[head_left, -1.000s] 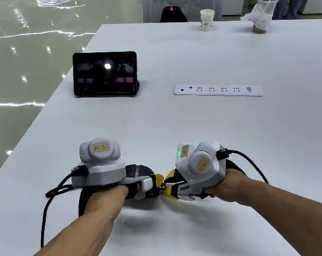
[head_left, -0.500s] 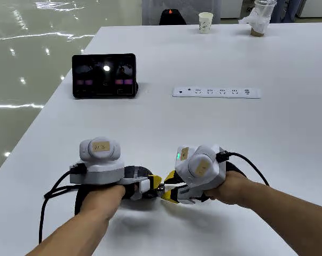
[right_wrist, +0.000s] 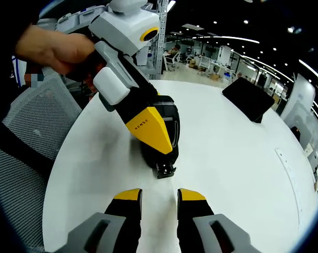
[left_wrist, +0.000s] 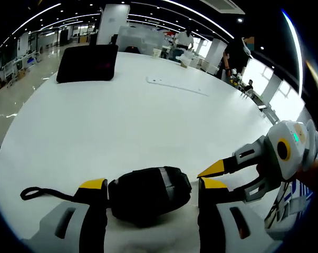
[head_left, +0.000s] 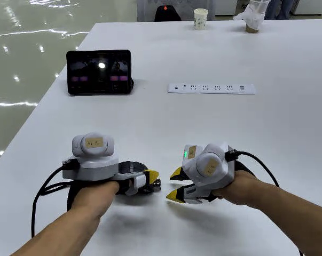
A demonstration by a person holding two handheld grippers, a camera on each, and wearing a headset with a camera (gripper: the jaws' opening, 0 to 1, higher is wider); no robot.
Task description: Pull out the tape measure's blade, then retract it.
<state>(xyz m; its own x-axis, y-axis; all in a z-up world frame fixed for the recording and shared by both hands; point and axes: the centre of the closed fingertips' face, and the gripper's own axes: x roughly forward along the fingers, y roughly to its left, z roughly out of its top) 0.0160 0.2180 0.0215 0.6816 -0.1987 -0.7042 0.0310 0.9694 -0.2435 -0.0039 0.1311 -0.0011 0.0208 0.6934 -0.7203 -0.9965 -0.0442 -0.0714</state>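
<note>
On white worktop, near edge: black rounded rubber-cased tape measure.
Left gripper: clamped across the case.
Right gripper: jaws slightly apart, just short of the small metal blade hook, not touching it.
Handling: case probably dense and grippy. Hook looks thin and slick, so pinch it squarely. Blade likely springy.

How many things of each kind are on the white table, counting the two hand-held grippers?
Tape measure: 1
Hand-held grippers, left and right: 2
Tablet: 1
Power strip: 1
Cups: 2
Total: 7
</note>
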